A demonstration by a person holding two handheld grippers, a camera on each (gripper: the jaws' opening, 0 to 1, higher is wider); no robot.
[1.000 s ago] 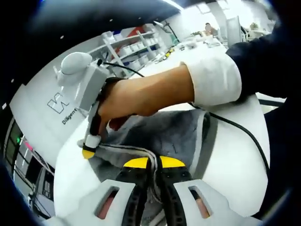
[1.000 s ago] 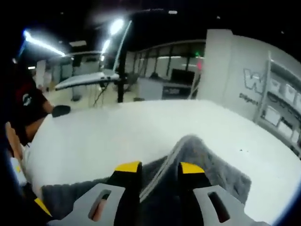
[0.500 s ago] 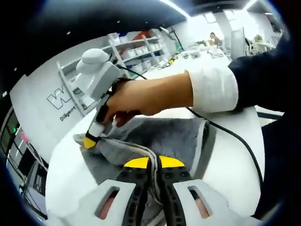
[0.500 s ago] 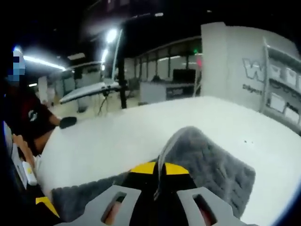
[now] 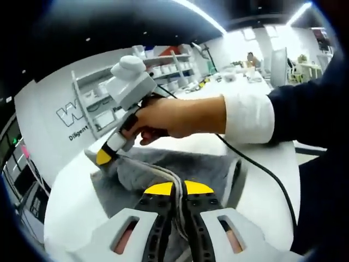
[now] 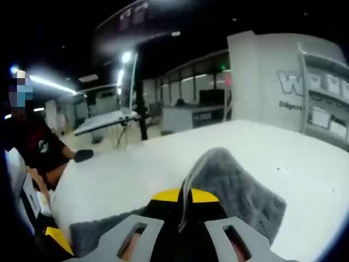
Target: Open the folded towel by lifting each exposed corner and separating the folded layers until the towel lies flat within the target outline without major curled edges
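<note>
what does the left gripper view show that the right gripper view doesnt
Left gripper view: the person's hand holding the right tongs, a trailing black cable, and wall shelves with white bins.
Right gripper view: a seated person in red and a distant tilted table.
Both: the grey fluffy towel pinched on the white tabletop.

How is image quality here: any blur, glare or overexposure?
Left gripper view: sharp on the towel and right gripper, background windows blown out. Right gripper view: softer and dim, ceiling lights flare, white table nearly washed out, towel pile readable.
</note>
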